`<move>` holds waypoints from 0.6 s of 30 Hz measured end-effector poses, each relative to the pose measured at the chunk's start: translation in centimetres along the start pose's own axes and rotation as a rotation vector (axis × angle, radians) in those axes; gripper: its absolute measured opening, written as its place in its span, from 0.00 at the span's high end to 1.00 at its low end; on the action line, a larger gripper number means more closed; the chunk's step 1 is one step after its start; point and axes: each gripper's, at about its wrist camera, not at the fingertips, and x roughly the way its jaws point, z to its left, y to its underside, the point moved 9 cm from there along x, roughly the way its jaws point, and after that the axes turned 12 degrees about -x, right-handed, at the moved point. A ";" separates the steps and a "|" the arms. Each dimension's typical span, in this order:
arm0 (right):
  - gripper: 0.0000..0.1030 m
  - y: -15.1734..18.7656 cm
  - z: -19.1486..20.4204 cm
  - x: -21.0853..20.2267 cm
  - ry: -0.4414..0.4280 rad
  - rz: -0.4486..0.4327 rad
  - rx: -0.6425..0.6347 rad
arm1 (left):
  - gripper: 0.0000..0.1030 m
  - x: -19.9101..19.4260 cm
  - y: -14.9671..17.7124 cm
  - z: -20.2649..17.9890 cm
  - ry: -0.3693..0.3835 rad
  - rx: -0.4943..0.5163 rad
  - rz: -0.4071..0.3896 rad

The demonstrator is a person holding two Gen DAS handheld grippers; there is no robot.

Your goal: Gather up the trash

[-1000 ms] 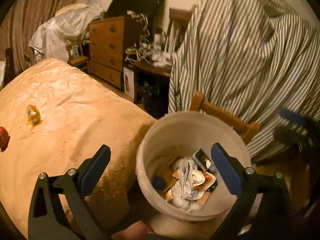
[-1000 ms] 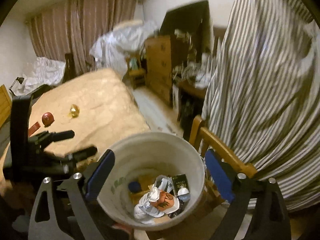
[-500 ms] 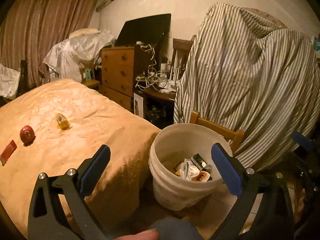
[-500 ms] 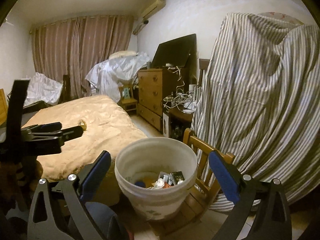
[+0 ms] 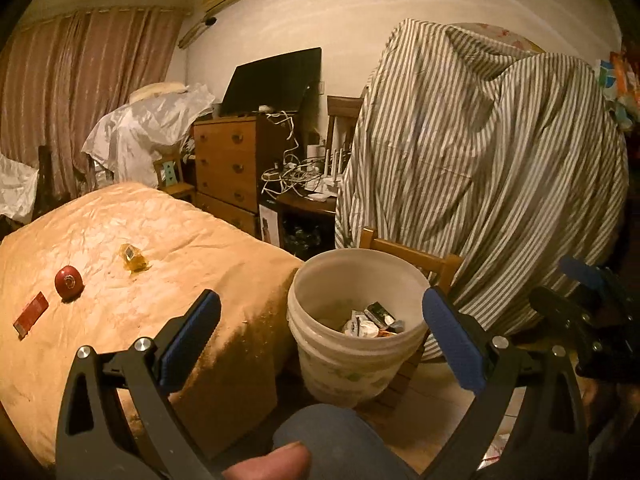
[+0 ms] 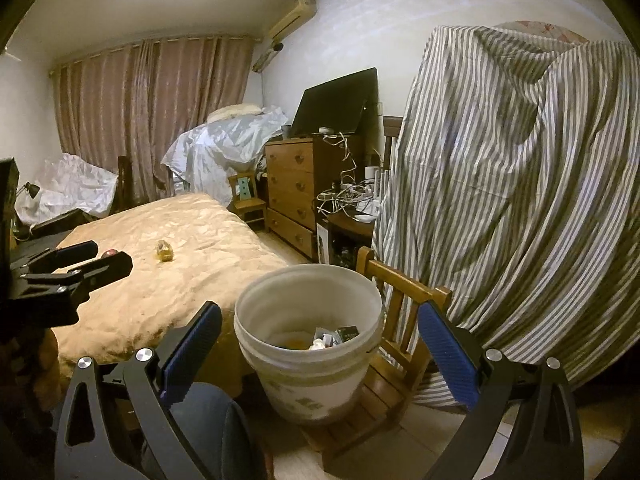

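Both tools, left tool and right tool, stand with jaws wide apart, nothing between them; the right jaws have just been opening. The bucket sits directly ahead on a low wooden chair, wrappers inside. Left of it, the bed carries a red ball, a yellow wrapper and a red packet. A striped sheet hangs behind.

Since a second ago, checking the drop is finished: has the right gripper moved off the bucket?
Yes. The right gripper has backed away from the white bucket, open and empty.
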 end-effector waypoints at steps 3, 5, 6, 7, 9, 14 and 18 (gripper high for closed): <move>0.05 0.1 0.0 -0.3 0.004 0.000 0.002 | 0.05 -0.2 0.1 -0.2 0.005 0.009 -0.001; 0.05 0.2 0.1 -0.3 0.002 0.002 0.002 | 0.05 -0.1 0.3 -0.3 0.005 0.010 0.004; 0.05 0.2 0.1 -0.3 0.000 0.003 0.003 | 0.05 -0.2 0.3 -0.3 0.006 0.012 0.003; 0.05 0.3 0.1 -0.4 -0.003 0.003 0.005 | 0.05 -0.2 0.4 -0.4 0.005 0.015 0.003; 0.05 0.1 0.1 -0.3 -0.006 0.004 0.004 | 0.05 -0.1 0.4 -0.4 0.007 0.019 0.004; 0.05 0.2 -0.2 0.2 -0.008 0.011 0.011 | 0.05 -0.2 0.6 -0.4 0.005 0.022 0.007; 0.05 0.2 -0.5 0.5 -0.014 0.016 0.015 | 0.05 -0.1 0.5 -0.5 0.006 0.022 0.005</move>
